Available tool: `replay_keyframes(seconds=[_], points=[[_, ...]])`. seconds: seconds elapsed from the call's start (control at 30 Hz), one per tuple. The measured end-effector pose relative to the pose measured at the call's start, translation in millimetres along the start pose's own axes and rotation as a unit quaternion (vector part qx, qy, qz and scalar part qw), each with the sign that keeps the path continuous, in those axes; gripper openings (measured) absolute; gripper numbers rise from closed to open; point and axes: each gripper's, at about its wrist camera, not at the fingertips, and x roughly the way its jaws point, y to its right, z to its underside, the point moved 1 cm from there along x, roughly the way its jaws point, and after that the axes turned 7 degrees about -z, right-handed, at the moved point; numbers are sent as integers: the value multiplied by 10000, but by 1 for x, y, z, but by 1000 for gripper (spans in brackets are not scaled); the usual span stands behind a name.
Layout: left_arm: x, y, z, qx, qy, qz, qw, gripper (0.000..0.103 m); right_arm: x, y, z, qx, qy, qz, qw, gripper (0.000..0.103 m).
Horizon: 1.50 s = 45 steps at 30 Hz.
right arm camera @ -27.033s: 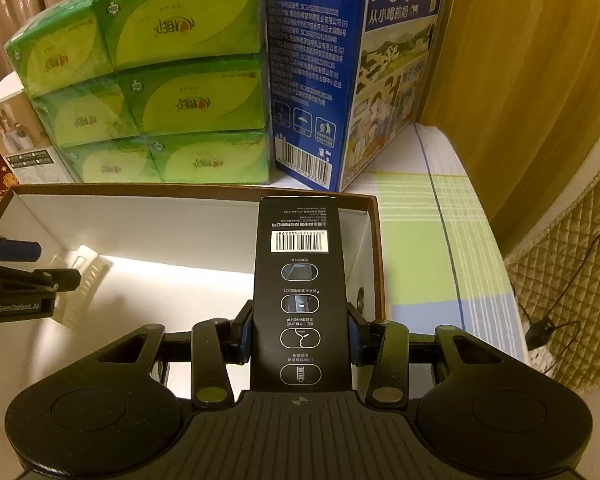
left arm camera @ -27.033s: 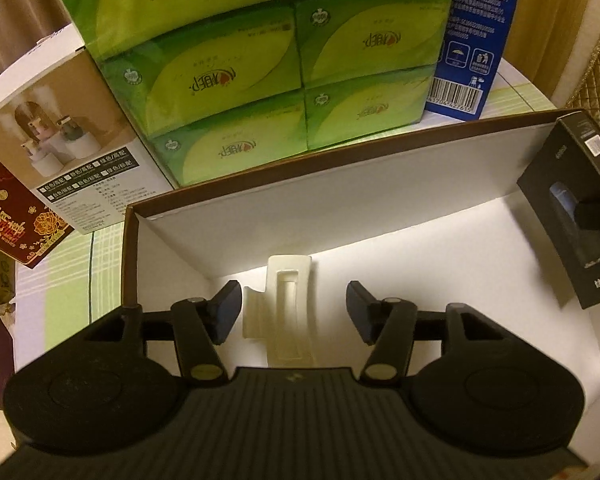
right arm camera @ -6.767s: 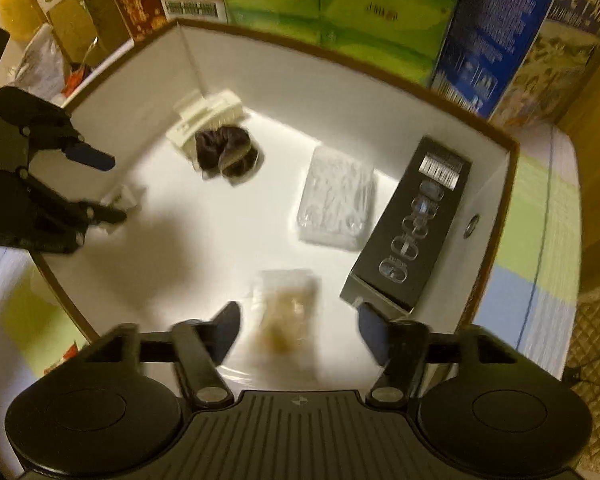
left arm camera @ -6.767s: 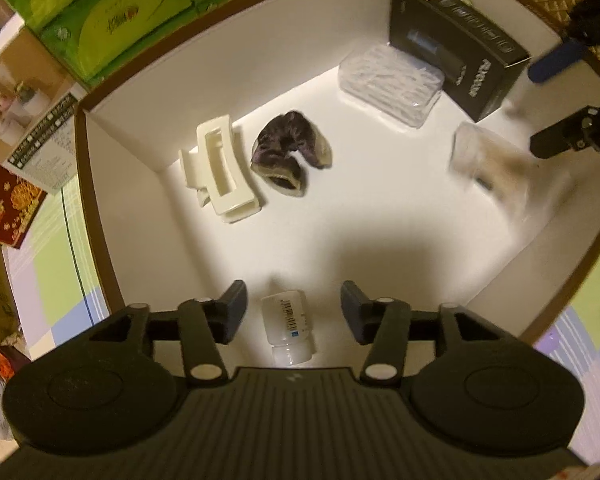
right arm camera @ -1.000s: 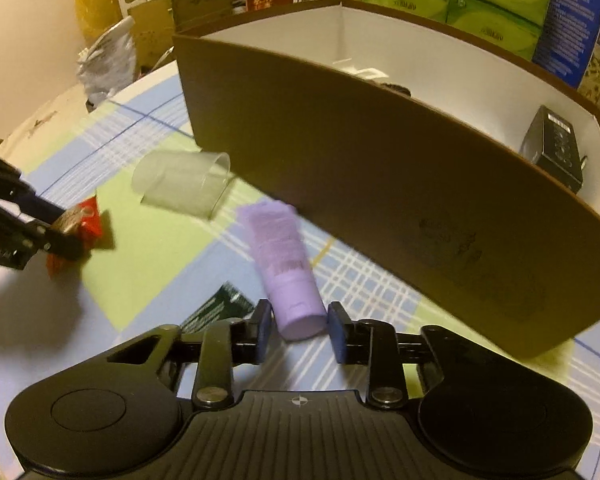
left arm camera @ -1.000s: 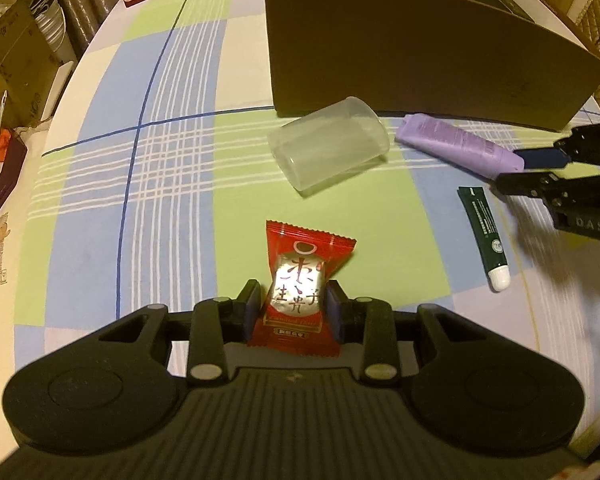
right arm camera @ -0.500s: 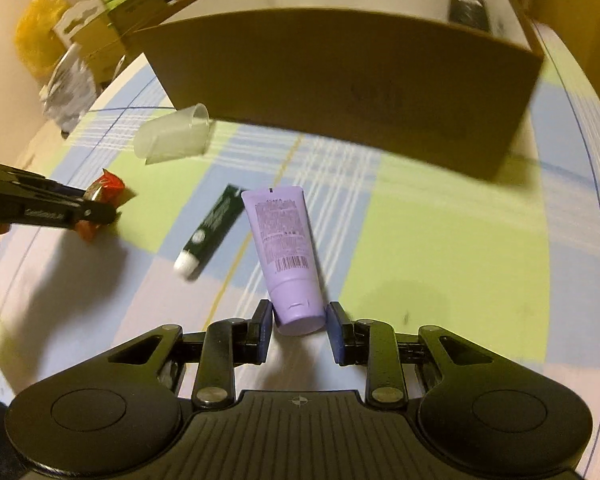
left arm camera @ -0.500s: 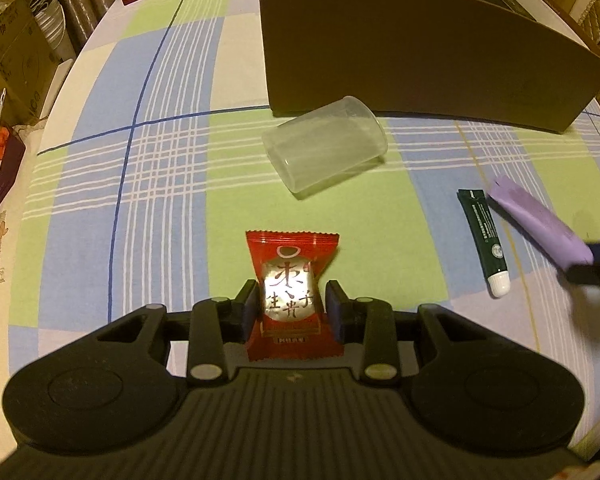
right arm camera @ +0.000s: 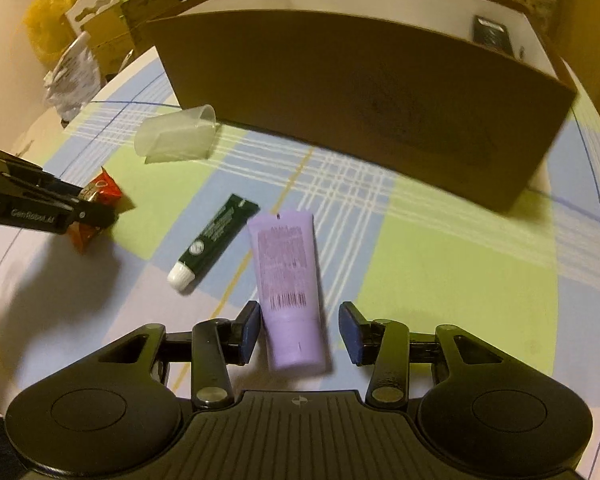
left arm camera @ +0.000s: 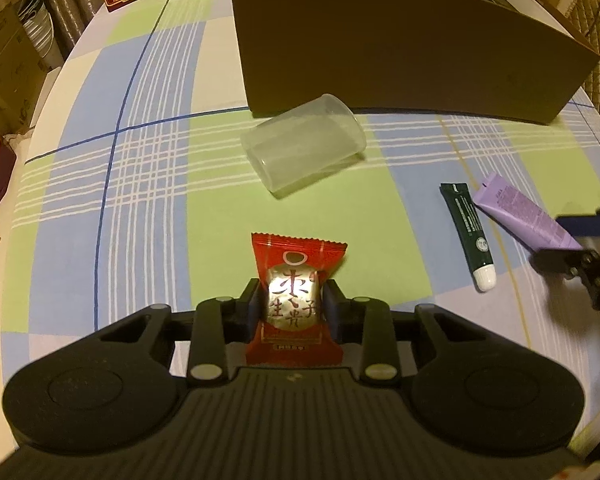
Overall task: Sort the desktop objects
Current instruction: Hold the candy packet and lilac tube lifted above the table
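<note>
Two grippers work: left gripper [left arm camera: 294, 307] pinches the candy [left arm camera: 295, 300], best lifted level toward the box [left arm camera: 400, 52] at 12 o'clock, while right gripper [right arm camera: 299, 333] stands spread around the purple tube [right arm camera: 290, 284].

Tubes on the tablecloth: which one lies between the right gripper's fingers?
The purple tube, its cap end between the open right gripper. The thinner dark green tube with the white cap lies outside, toward the left.

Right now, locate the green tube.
The green tube lies flat on the tablecloth between the red packet and purple tube, left of the right fingers.

Red candy packet [left arm camera: 296, 300] pinched upright; purple tube [right arm camera: 290, 280] lying beside green tube [right arm camera: 216, 240].
</note>
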Motion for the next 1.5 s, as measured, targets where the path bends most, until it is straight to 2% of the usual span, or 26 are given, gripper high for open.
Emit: replay_keyframes(seconds=[0.2, 0.27, 0.7, 1.27, 1.5], points=[[-1, 3, 0, 46, -21, -70, 10000, 28, 13, -12, -9, -456, -88, 204, 9987, 38], [-1, 3, 1, 42, -25, -79, 10000, 27, 14, -13, -11, -451, -87, 169, 9988, 32], [-3, 10, 3, 173, -7, -99, 9998, 27, 11, -19, -5, -359, -58, 193, 9992, 31], [-12, 8, 7, 220, 2, -18, 9998, 24, -4, 0, 0, 373, -86, 14, 9993, 31], [-41, -1, -4, 86, 299, 117, 9994, 24, -28, 10, -9, 714, 187, -203, 9971, 31]])
